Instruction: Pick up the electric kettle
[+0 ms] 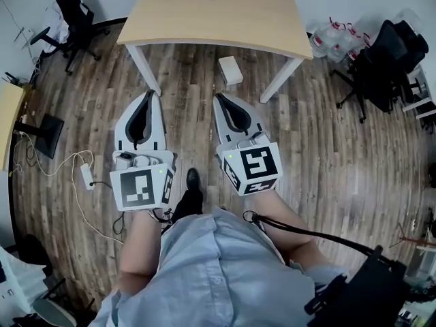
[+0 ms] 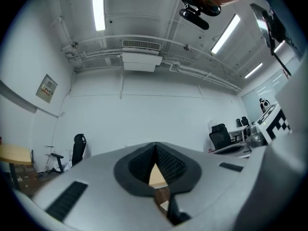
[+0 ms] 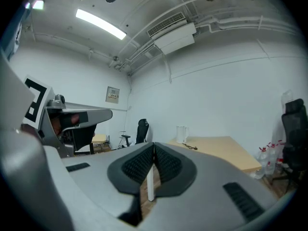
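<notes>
Head view, centre: left gripper [image 1: 150, 95] and right gripper [image 1: 219, 99] are pale grey with black pads [image 1: 139, 120], each bearing a cube [image 1: 257, 163] of black-and-white square markers. The table [image 1: 225, 12] at top is light tan on white legs; the floor [image 1: 327, 155] shows streaked brown-grey planks. The electric kettle [image 3: 181, 134], centre of the right gripper view, is white.

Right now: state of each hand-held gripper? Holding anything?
Left hand-held gripper: closed, empty.
Right hand-held gripper: closed, empty; the electric kettle is not held.
</notes>
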